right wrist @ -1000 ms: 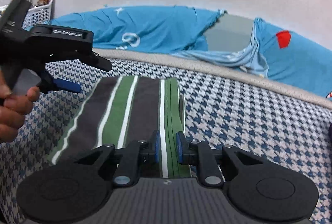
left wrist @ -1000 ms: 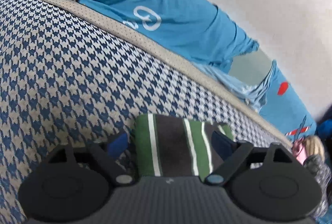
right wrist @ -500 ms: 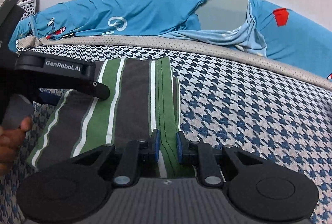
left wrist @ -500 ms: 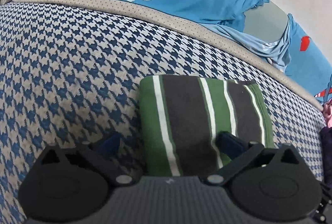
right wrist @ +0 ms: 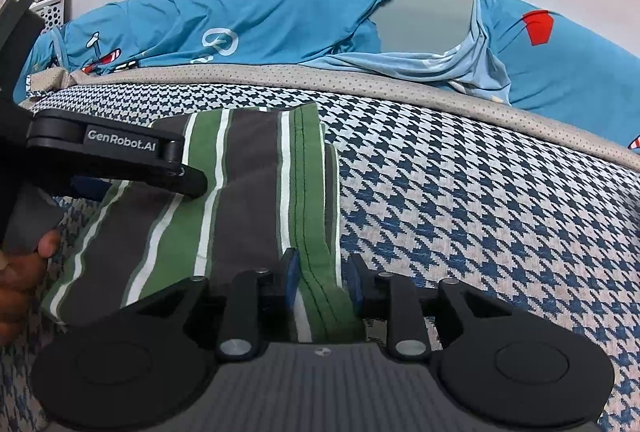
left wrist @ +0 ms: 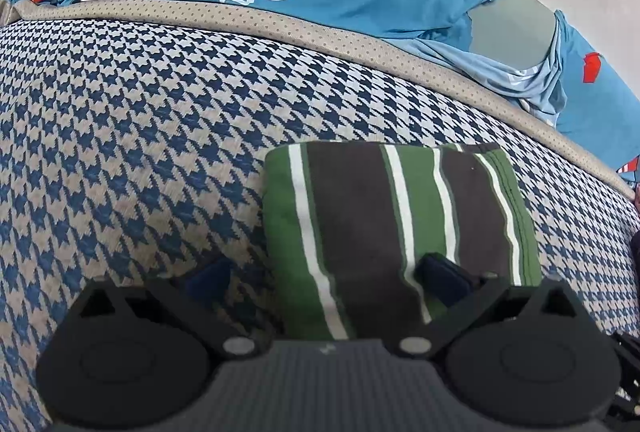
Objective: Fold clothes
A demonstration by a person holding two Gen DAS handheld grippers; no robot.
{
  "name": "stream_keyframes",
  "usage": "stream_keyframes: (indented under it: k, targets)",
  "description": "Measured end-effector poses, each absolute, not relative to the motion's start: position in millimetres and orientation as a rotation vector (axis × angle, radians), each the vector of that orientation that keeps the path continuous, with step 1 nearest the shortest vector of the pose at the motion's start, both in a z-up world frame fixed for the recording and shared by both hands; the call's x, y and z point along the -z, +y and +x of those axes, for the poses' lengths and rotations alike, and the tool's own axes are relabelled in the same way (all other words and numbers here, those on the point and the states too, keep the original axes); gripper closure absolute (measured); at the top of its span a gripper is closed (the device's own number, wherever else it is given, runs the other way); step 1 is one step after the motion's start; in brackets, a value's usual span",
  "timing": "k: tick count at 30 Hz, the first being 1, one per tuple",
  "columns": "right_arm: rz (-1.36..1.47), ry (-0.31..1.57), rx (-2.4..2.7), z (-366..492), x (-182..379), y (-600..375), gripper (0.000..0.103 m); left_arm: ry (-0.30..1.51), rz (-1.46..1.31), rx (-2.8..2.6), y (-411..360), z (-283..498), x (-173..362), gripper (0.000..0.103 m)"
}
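Though folded flat on the houndstooth bed cover [left wrist: 132, 135], striped garment [left wrist: 384, 232] cut off at its near edge by both gripper bodies. Left gripper [left wrist: 326, 278] with jaws wide, one blue pad on the cover, the other over the cloth; contact hard to judge. Right gripper [right wrist: 322, 282] with jaws partly parted astride the green hemmed edge [right wrist: 312, 216], not pinching. Hand [right wrist: 20, 272] at the left frame border, mostly cropped. Beyond the beige piping [right wrist: 360, 79] at the cover's far edge, crumpled blue printed sheet [right wrist: 280, 15] partly baring a grey surface [right wrist: 424, 15]. White basket [right wrist: 52, 7] barely visible.
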State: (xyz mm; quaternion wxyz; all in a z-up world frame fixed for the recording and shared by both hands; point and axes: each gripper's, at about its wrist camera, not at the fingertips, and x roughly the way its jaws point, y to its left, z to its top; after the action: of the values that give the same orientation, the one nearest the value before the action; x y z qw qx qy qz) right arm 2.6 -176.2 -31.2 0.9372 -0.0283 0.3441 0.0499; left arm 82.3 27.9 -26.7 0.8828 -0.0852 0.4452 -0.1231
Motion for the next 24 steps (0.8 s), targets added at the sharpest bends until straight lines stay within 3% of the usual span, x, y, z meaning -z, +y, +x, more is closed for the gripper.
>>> stream_keyframes:
  k: [24]
  targets:
    - [0.037,0.602,-0.23,27.8,0.3,-169.9,0.077,0.956,-0.037,0.425,37.6,37.4,-4.3,0.0]
